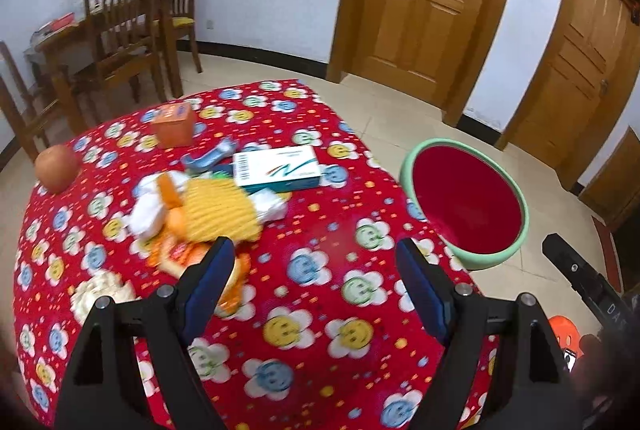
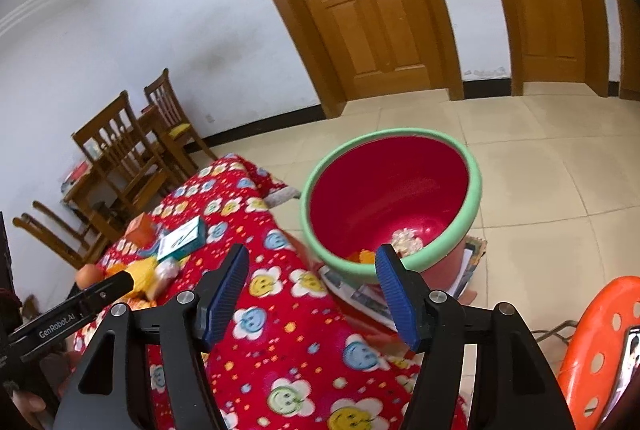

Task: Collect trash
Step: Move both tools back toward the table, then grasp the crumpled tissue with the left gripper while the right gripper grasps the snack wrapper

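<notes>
A red bin with a green rim [image 1: 468,202] stands beside the table's right edge; in the right wrist view [image 2: 390,198] it holds a crumpled white paper [image 2: 406,240] and an orange scrap [image 2: 362,256]. On the red flowered tablecloth [image 1: 312,270] lies a pile of trash: a yellow wrapper [image 1: 220,210], white wrappers [image 1: 150,210], an orange packet [image 1: 188,256], a crumpled white paper [image 1: 102,292] and a white-teal box [image 1: 276,166]. My left gripper [image 1: 316,266] is open and empty, just right of the pile. My right gripper [image 2: 312,270] is open and empty, near the bin.
An orange box [image 1: 174,124], an apple [image 1: 56,168] and a blue-grey object [image 1: 208,158] lie on the far side of the table. Wooden chairs [image 1: 124,30] stand behind it. An orange plastic stool [image 2: 600,350] is at right. Two wooden doors are beyond.
</notes>
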{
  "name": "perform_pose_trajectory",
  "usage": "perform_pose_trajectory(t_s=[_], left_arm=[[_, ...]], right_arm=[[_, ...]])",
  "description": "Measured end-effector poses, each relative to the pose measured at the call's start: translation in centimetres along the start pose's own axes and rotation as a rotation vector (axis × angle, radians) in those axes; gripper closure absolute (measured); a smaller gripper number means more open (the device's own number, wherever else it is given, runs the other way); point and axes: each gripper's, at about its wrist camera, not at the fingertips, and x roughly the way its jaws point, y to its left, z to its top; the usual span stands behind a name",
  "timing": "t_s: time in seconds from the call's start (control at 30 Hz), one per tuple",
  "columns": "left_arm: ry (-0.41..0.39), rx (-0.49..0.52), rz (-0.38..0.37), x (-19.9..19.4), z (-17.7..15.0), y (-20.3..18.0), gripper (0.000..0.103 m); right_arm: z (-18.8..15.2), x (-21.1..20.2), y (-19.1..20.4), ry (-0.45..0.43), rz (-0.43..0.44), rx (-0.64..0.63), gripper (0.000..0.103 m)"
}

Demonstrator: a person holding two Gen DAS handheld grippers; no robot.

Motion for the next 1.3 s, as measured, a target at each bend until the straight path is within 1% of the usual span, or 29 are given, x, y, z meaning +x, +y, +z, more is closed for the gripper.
perform_pose_trajectory(t_s=[0.4, 0.63, 1.07, 1.3], left_arm=[[-0.015, -0.077, 0.086, -3.0, -2.4, 5.1, 0.021], [-0.01, -0.132, 0.157, -3.9, -3.8, 8.5, 0.021], [0.031, -0.192, 0.27, -2.2, -5.5, 13.0, 0.021], [0.073, -0.229, 0.281, 0.0, -6.1, 14.8, 0.021]], right_arm=[[-1.8, 0.2, 2.4, 0.042, 0.043, -0.048, 0.036], [-2.9, 0.5, 3.6, 0.067, 0.062, -0.073, 0.036], [-3.8, 1.4, 4.7, 0.102, 0.063, -0.093, 0.036], [-4.2, 1.9, 5.5, 0.123, 0.063, -0.106, 0.036]])
